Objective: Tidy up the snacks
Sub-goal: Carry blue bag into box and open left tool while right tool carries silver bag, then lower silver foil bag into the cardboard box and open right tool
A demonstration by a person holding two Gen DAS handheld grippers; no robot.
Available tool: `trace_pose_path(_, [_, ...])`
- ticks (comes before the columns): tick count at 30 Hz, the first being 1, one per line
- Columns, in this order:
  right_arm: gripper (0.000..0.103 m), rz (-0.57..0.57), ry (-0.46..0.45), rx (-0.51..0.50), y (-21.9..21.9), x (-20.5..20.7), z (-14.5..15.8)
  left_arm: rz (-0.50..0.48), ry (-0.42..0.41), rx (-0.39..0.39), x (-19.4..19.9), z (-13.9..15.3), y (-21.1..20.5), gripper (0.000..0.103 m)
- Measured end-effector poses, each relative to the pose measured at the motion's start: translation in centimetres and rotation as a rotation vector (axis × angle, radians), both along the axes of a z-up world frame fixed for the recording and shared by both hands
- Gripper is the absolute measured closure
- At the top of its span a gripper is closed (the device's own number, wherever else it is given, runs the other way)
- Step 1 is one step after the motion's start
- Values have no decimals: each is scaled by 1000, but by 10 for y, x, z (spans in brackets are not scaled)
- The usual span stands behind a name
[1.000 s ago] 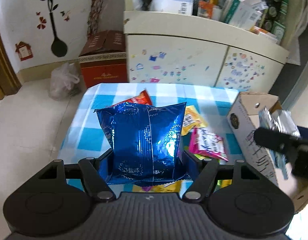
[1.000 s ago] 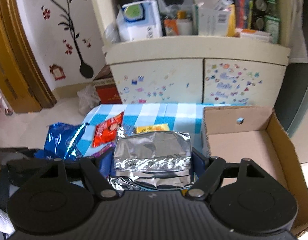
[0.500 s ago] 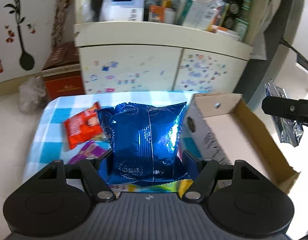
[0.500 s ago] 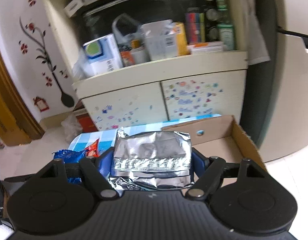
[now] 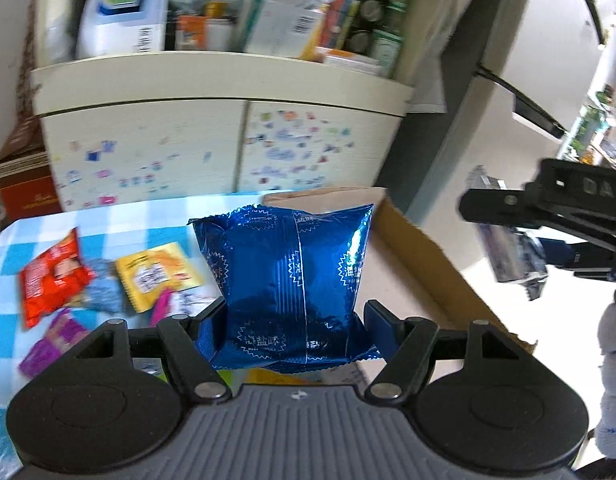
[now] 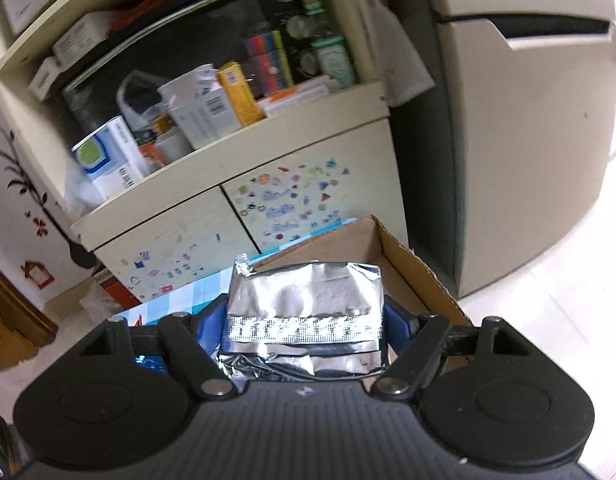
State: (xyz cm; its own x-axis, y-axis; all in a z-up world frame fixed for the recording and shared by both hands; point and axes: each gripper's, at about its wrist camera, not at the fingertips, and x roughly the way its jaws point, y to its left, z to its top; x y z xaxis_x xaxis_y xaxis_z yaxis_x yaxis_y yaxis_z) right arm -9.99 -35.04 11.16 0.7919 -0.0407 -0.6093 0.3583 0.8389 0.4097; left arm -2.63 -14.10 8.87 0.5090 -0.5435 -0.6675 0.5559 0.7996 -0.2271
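Loose snack packets (image 5: 108,280) on the table (image 5: 12,240), left of the cardboard box (image 5: 427,264) (cabinet (image 5: 212,140) behind).

Glossy blue foil on the blue snack bag (image 5: 292,280), catching glare. The silver packet (image 6: 308,308) is crinkled metallic foil, shiny, with a dotted seal band. At two o'clock, the cardboard box (image 5: 419,248) shows matt brown paperboard. At nine o'clock, the checked cloth (image 5: 116,224) looks smooth. The left gripper (image 5: 296,320) is matt black plastic with a ribbed grey body.
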Motion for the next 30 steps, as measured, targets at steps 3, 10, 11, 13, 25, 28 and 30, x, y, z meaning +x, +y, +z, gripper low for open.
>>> trace_pose_path(3, [25, -28, 13, 19, -6, -1, -4, -33, 10, -6, -2, -5, -12, 26])
trace_pose_path(10, [25, -62, 43, 22, -12, -1, -10, -94, 30, -14, -6, -18, -40, 26])
trace_pose_path(11, [25, -69, 49, 29, -13, -1, -11, -102, 35, -16, -7, -20, -43, 26])
trace_pose_path(13, [25, -86, 58, 56, -17, -1, -14, -119, 36, -21, -9, -23, -50, 26])
trace_pose_path(25, [19, -189, 92, 113, -32, -2, -23, -132, -4, 9, -19, -24, -63, 0])
trace_pose_path(28, [19, -161, 77, 76, -25, 0, -20, -94, 9, 35, -15, -22, -56, 0])
trace_pose_path(30, [19, -154, 64, 67, -23, 2, -17, -71, 10, 48, -13, -20, -50, 0])
